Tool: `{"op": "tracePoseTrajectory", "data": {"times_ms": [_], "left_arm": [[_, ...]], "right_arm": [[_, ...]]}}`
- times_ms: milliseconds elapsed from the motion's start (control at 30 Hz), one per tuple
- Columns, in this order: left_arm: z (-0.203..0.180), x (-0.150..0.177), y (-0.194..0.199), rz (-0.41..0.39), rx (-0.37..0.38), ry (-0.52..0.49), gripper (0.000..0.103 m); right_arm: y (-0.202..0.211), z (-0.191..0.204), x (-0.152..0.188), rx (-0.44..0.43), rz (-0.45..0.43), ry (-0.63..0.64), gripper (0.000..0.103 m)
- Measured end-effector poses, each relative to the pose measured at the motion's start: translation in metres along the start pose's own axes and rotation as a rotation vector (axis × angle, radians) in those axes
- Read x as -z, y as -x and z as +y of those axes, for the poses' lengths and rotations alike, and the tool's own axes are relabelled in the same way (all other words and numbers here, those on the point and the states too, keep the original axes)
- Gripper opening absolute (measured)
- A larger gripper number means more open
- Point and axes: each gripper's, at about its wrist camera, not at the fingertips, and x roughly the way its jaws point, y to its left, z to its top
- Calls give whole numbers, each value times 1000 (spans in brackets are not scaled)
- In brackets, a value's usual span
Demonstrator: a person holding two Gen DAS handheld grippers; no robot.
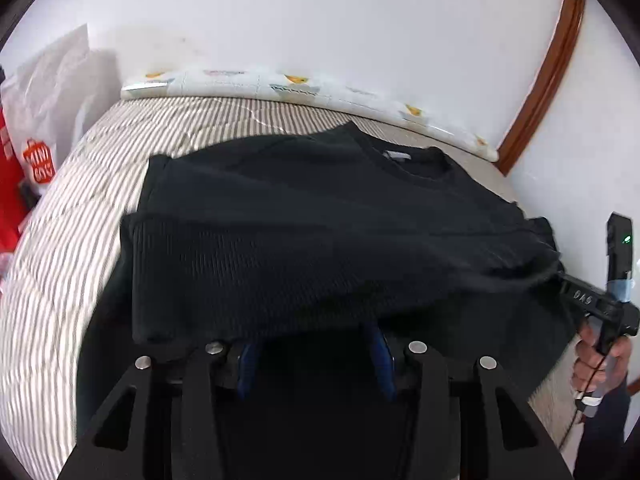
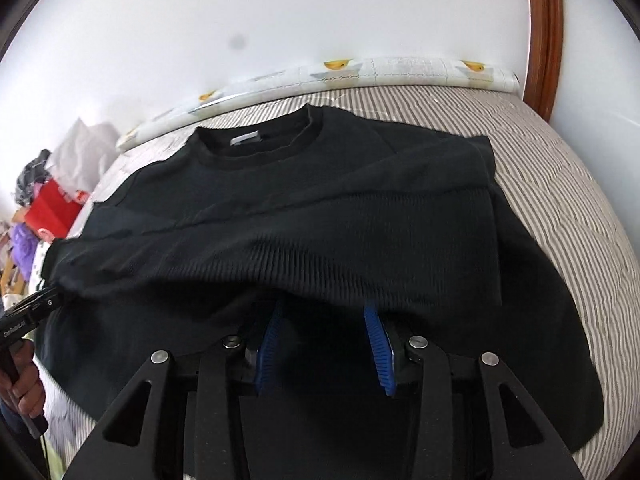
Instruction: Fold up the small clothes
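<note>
Now mid-fold: hem of the black sweater [image 2: 304,200] lies over its chest on the bed [image 2: 560,184]; left gripper [image 1: 312,344] and right gripper [image 2: 326,340] fingers parted, gripping nothing; next, fold sideways.

Both grippers' fingertips sat hidden under the black sweater's [image 2: 320,208] folded hem; grip unreadable. Sweater's near edge cut off by frame.

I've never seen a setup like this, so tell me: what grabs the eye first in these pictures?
A black sweater fills the middle, spread on a grey-striped bed cover with its collar toward the white wall. Its lower part is folded up over the chest, the fold's edge hiding the blue fingertips at the bottom of each view. A red shopping bag stands at the bed's left side.
</note>
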Motion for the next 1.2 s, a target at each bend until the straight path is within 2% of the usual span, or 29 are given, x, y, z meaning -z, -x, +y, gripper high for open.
{"op": "tracePoseTrajectory", "data": {"times_ms": [133, 233, 300, 433, 500, 567, 600, 700, 800, 833, 867, 900, 933, 967, 1100, 1200], "left_arm": [[9, -26, -9, -23, -19, 20, 42], [19, -45, -20, -9, -79, 41, 40], [29, -54, -24, -3, -93, 68, 40], [44, -55, -15, -16, -125, 72, 40], [51, -53, -9, -26, -139, 61, 40], [58, -52, -4, -24, -158, 46, 40], [62, -50, -3, -15, -172, 35, 40], [66, -53, -12, 9, -209, 10, 40], [73, -52, -19, 29, -195, 12, 40], [74, -52, -23, 48, -191, 8, 41], [74, -52, -25, 54, -193, 9, 38], [74, -51, -24, 44, -192, 16, 31], [73, -50, -21, 24, -187, 20, 14], [70, -50, -18, 1, -199, 14, 11], [58, -58, -1, -121, -232, -14, 10], [58, -71, 3, -166, -195, 24, 10]], "right_arm": [[-12, -13, -35, -21, -46, -52, 32], [-24, -21, -59, 10, -50, -74, 22], [-24, -25, -71, 45, -61, -66, 21], [-12, -38, -83, 94, -102, -26, 28], [-10, -48, -85, 111, -100, -15, 34], [-15, -55, -86, 107, -81, 2, 47], [-19, -57, -87, 122, -67, 13, 49], [-38, -62, -91, 133, -17, 19, 50], [-56, -64, -93, 114, 27, 15, 50], [-60, -64, -94, 117, 37, 17, 48], [-63, -63, -94, 105, 39, 19, 41], [-63, -62, -94, 77, 39, 20, 35], [-63, -61, -94, 52, 40, 24, 21], [-62, -59, -93, 35, 33, 31, 11], [-43, -59, -89, 15, -37, 52, 6], [-15, -79, -94, -30, -129, -23, 5]]}}
